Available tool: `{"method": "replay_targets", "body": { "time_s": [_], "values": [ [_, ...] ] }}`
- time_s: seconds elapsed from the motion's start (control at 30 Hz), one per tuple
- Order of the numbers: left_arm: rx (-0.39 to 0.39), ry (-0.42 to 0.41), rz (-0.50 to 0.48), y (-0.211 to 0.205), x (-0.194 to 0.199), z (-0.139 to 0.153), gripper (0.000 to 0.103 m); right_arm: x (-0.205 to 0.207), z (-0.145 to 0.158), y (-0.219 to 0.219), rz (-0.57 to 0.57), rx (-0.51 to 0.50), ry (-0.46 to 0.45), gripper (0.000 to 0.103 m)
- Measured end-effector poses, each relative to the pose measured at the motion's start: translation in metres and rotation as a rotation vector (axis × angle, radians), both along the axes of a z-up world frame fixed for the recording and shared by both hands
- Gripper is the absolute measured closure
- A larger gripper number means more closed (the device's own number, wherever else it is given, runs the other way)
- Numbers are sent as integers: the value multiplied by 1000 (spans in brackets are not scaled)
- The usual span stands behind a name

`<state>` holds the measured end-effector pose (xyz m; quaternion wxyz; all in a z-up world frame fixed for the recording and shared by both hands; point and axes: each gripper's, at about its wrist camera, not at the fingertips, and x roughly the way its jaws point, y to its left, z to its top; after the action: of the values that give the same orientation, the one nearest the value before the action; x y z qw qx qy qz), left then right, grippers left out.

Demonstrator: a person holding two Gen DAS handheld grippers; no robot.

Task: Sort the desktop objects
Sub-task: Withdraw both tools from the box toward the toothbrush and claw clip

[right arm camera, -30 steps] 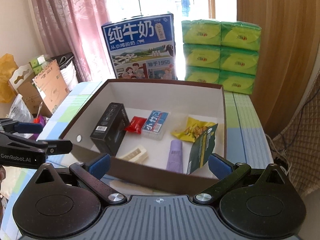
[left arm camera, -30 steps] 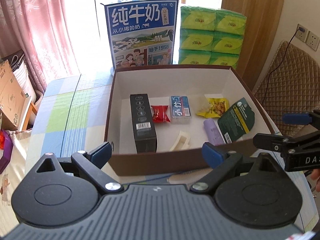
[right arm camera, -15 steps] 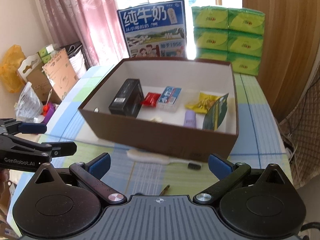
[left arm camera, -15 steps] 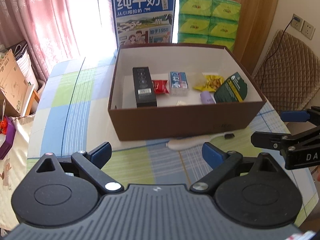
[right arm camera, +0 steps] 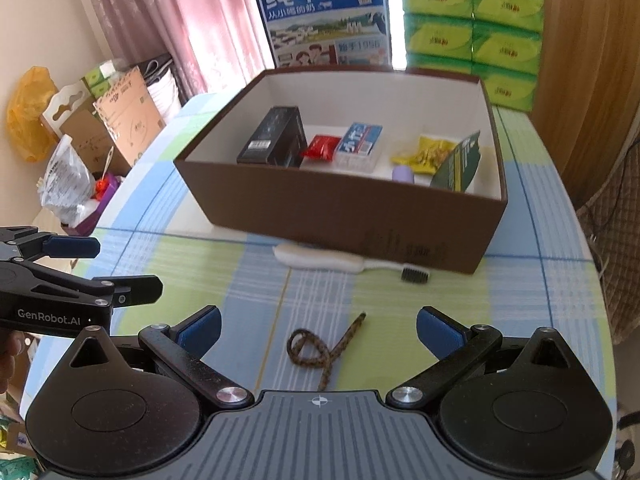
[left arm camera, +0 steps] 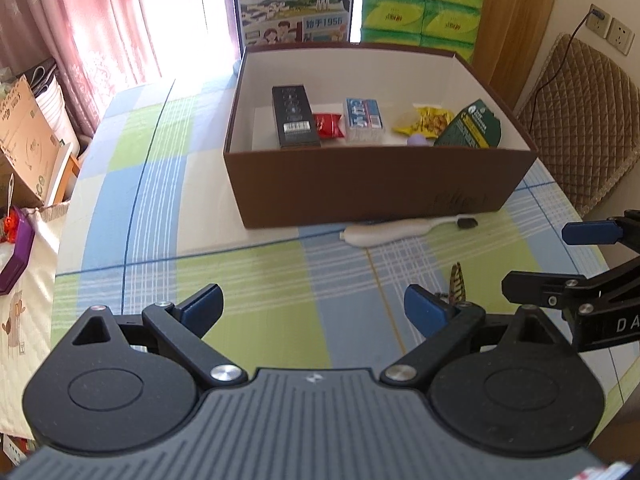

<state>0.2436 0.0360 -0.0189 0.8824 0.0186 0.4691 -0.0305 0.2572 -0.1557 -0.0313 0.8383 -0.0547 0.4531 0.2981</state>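
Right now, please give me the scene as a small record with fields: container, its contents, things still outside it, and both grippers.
container: brown box, open top
inside: black carton, red packet, blue-white pack, yellow snack bag, green pouch
outside: white toothbrush against the box front; patterned cord nearer
left gripper: open, empty
right gripper: open, over the cord

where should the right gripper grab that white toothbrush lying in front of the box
Take the toothbrush by its thick white handle, coming straight down from above with the right gripper, fingers across its width. It lies flat along the brown box wall, so a side approach is blocked, and the thin neck by the black head would likely slip.
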Motion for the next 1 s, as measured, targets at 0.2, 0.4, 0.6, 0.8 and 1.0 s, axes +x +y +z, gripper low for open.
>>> {"method": "replay_targets", "body": {
  "time_s": [0.2, 0.4, 0.6, 0.8, 1.0],
  "values": [
    [0, 48, 14, 6, -8, -19, 8, -6, -21, -1, -13, -29, 46, 2],
    [-5, 98, 33, 14, -11, -37, 8, -7, -45, -3, -37, -46, 97, 2],
    [15, 130, 51, 20, -7, -55, 8, -7, -64, -1, -50, -62, 109, 2],
    [16, 144, 50, 24, -2, -70, 8, -7, -77, 7, -42, -84, 79, 2],
    [17, 137, 41, 25, 6, -75, 8, -4, -91, 19, -34, -98, 53, 3]
  ]
}}
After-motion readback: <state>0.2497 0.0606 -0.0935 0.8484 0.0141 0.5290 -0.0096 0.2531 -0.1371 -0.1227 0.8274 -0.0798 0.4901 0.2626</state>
